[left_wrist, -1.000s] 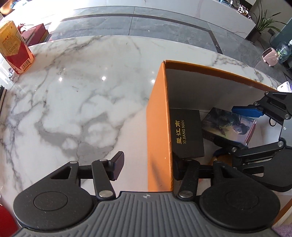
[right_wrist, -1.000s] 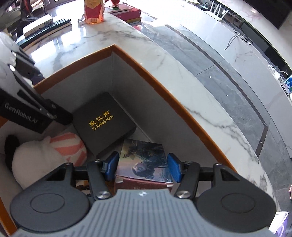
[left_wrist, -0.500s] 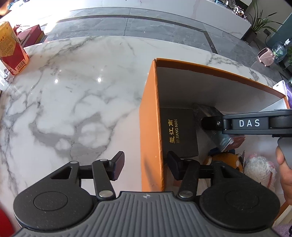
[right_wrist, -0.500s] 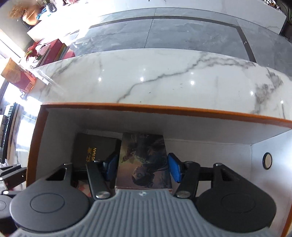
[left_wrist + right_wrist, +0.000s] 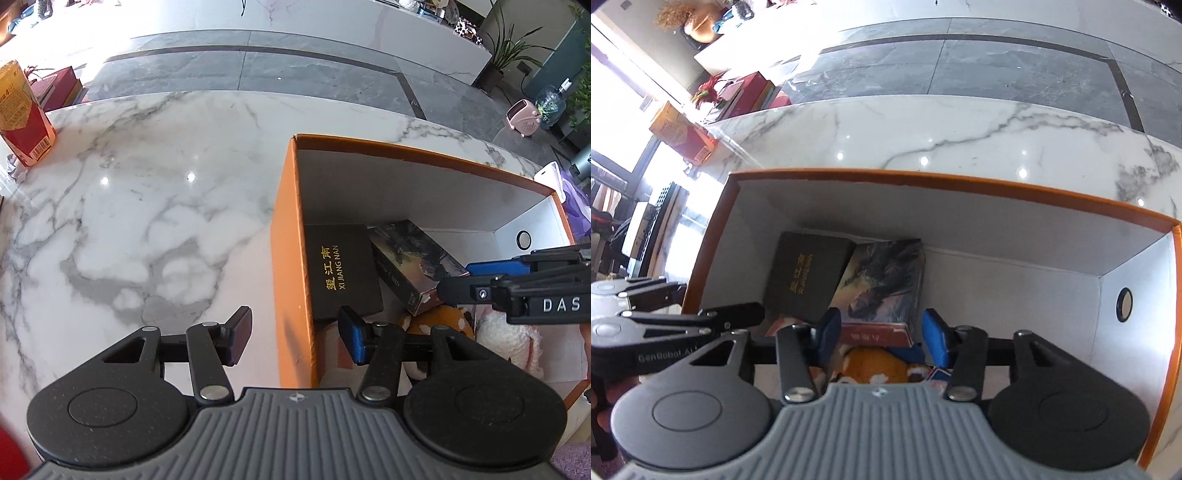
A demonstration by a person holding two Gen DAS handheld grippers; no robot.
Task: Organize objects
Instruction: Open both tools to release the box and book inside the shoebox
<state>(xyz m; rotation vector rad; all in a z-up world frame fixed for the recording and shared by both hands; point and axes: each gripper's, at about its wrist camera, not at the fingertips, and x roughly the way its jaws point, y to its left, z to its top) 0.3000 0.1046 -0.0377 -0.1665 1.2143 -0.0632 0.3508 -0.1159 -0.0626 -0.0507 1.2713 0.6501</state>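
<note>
Already the orange box (image 5: 960,186) on the marble tabletop (image 5: 147,206) holds most of what shows: ahead of the right gripper (image 5: 881,336) the black gift case (image 5: 809,273) and the illustrated card box (image 5: 882,280) lean side by side, with plush toys (image 5: 875,367) under its tips. The left gripper (image 5: 295,338) straddles the box's side wall without pinching it, unclenched. The right gripper's jaws have just been closing, clear of the card box and gripping nothing, so only tidying seems left.
</note>
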